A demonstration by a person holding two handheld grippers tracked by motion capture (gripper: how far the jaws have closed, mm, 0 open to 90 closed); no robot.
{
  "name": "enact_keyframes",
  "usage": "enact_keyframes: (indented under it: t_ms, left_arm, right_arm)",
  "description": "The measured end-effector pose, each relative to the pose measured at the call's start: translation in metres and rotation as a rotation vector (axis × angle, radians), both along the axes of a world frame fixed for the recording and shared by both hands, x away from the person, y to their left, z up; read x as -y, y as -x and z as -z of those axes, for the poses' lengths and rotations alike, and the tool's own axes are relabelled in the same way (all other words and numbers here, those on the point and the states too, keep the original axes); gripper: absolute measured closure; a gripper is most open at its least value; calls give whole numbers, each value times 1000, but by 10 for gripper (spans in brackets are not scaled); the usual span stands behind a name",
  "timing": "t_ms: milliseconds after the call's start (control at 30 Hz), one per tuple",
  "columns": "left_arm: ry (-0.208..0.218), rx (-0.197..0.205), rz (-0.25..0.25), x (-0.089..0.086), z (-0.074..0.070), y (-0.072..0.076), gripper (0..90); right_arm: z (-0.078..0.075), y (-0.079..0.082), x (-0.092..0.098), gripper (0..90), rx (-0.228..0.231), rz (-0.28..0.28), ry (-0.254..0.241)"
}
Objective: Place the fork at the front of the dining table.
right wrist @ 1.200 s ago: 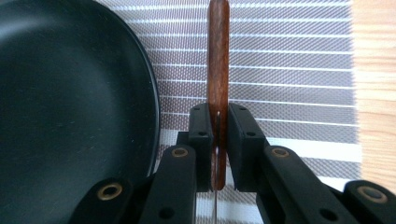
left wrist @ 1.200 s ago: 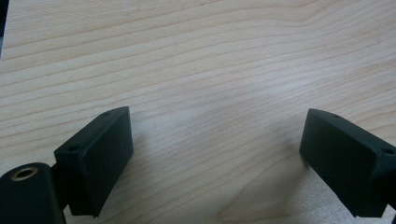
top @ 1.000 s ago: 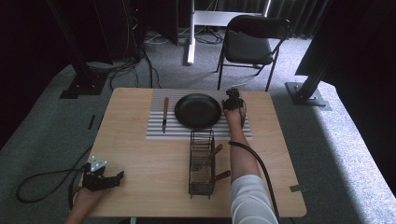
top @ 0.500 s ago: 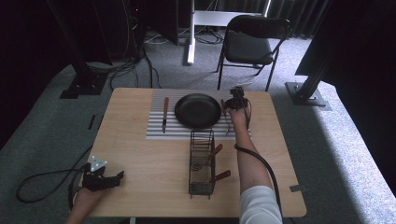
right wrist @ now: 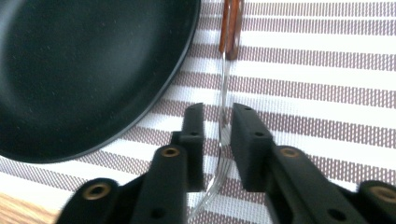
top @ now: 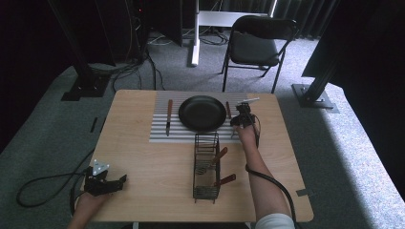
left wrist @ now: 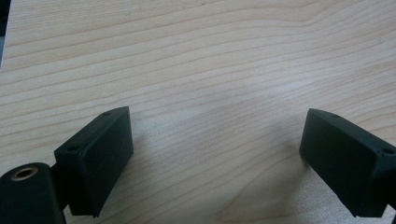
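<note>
A black plate (top: 202, 113) sits on a striped placemat (top: 162, 133), with a wooden-handled knife (top: 168, 117) to its left. A wooden-handled fork (right wrist: 223, 93) lies on the mat to the right of the plate (right wrist: 84, 70). My right gripper (right wrist: 217, 116) is low over the mat, its jaws a narrow gap apart on either side of the fork's thin metal neck. In the high view the right gripper (top: 241, 119) is at the plate's right edge. My left gripper (top: 107, 183) rests open at the table's near left corner, with bare wood between its jaws (left wrist: 215, 158).
A black wire basket (top: 206, 167) stands in the middle of the table, with two wooden-handled utensils (top: 219, 156) leaning in it. The right forearm runs along the basket's right side. A chair (top: 258, 45) stands beyond the far edge of the table.
The right gripper has come down and toward the near side, onto the mat beside the plate. The left gripper has not moved.
</note>
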State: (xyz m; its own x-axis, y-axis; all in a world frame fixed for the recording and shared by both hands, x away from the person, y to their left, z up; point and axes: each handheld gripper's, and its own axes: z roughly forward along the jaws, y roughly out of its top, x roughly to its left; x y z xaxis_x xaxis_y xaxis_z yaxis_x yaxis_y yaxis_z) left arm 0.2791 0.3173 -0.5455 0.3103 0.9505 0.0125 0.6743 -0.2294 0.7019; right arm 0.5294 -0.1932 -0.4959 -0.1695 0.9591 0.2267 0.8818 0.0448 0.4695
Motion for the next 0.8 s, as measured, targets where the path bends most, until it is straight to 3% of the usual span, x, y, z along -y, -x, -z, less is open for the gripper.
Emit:
enact_keyframes:
  t_ms: [200,367,600,800]
  left_arm:
    - [0,0,0,0,0,0,95]
    - [0,0,0,0,0,0,95]
    - [0,0,0,0,0,0,95]
    - [0,0,-4,0,0,0,95]
  right_arm:
    - [7,-1,2,834,-35,-4,16]
    - [13,1,14,847,-34,30,-10]
    - [17,9,27,718,-23,36,-38]
    - [17,19,33,691,-8,37,-78]
